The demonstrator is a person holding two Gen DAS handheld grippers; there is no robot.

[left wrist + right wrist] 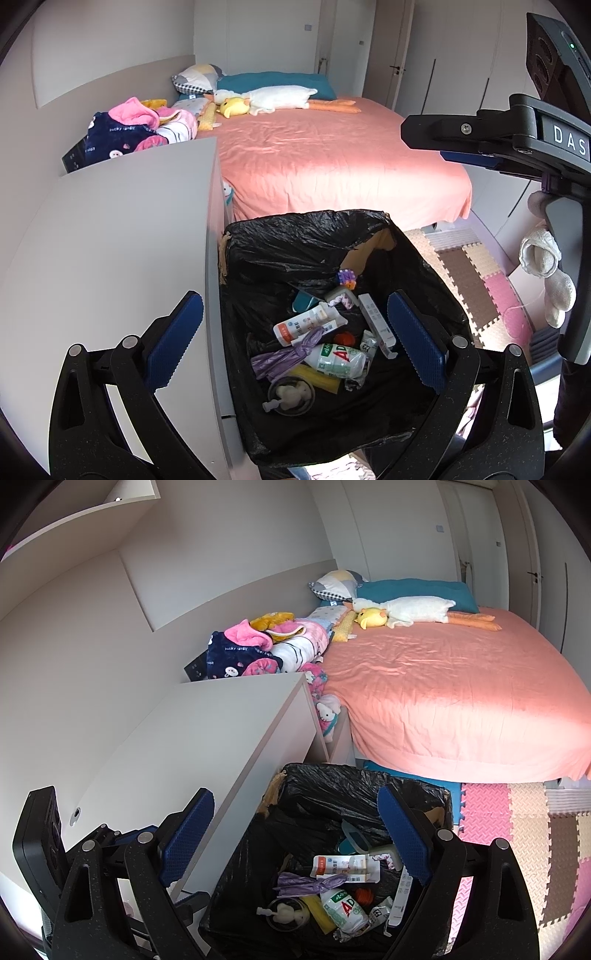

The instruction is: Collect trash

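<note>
A cardboard bin lined with a crinkled black bag stands on the floor between a white desk and a pink bed. Inside lie white bottles, a purple knotted bag and wrappers. Above it, the left gripper and right gripper both hang released, jaws wide, holding nothing.

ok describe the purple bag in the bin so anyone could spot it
Find the black-lined trash bin at the foot of the pink bed. Among the litter inside lies a purple plastic bag, scrunched and knotted, across the white bottles: the only purple, soft item there.
</note>
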